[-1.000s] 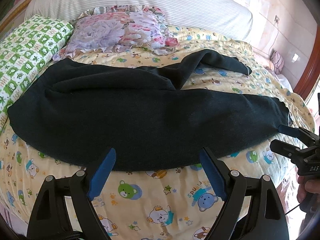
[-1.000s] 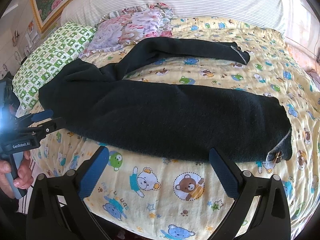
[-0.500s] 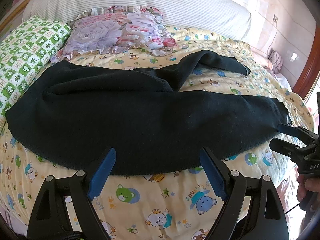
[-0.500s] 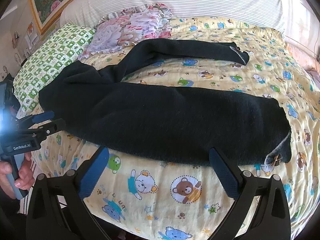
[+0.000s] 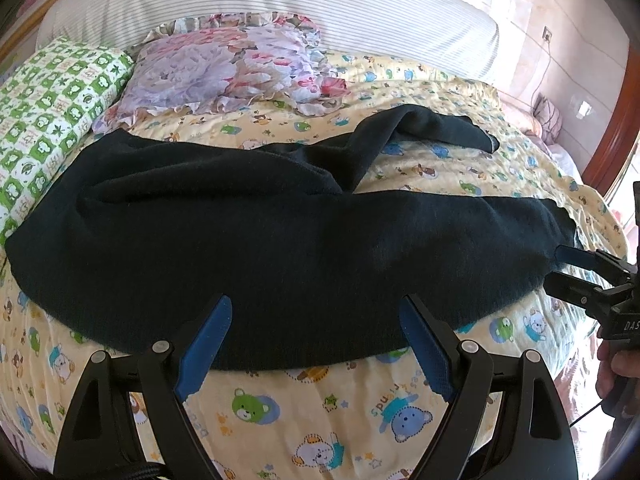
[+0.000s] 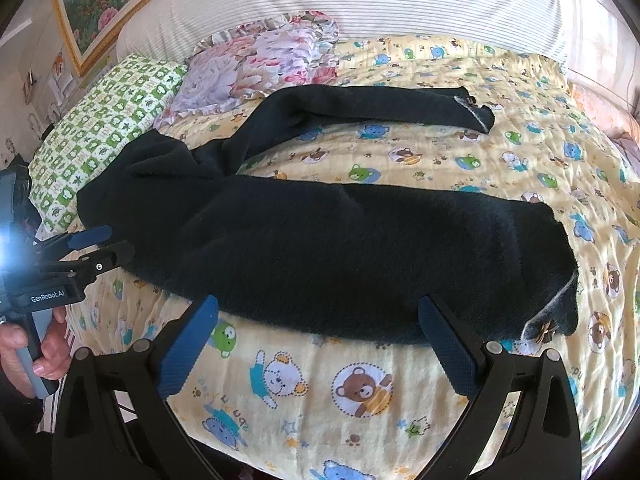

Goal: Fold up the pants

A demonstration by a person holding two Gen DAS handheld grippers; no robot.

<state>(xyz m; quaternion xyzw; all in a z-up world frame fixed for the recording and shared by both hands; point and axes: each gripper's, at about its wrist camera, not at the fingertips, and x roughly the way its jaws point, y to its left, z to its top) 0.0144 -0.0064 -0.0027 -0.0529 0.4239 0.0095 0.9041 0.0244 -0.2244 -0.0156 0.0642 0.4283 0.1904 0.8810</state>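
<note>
Dark pants (image 5: 280,248) lay spread across the yellow bear-print quilt (image 5: 320,420), which serves as the landmark here. Fabric looked fuzzy, near black with a dark green cast, matte, no visible print. Waist end sat toward the quilt's side next to the green checked pillow (image 5: 52,116); both legs ran away from it across the quilt.

The near leg (image 6: 380,252) lay broad and fairly flat along the quilt's front edge, its cuff (image 6: 560,312) turned up slightly, showing a paler inner rim and a small bow-like trim. The far leg (image 6: 360,104) angled off toward the floral pillow (image 6: 260,60) and then bent along the quilt's back half, narrower and partly twisted, cuff showing a light lining. Bare quilt showed between the two legs. A soft ridge of folds ran where the legs met the seat.

Left gripper (image 5: 316,340) was over the quilt's front edge, blue pads spread wide, nothing between them; the pants' hem lay just beyond the tips. Right gripper (image 6: 318,340) was likewise spread wide and empty, over the front edge by the near leg. In the left wrist view the right gripper's tips sat at the near cuff, contact not discernible. In the right wrist view the left gripper appeared beside the waist end, held by a hand (image 6: 36,356).

A striped headboard cushion (image 5: 280,4) stood behind the quilt.
</note>
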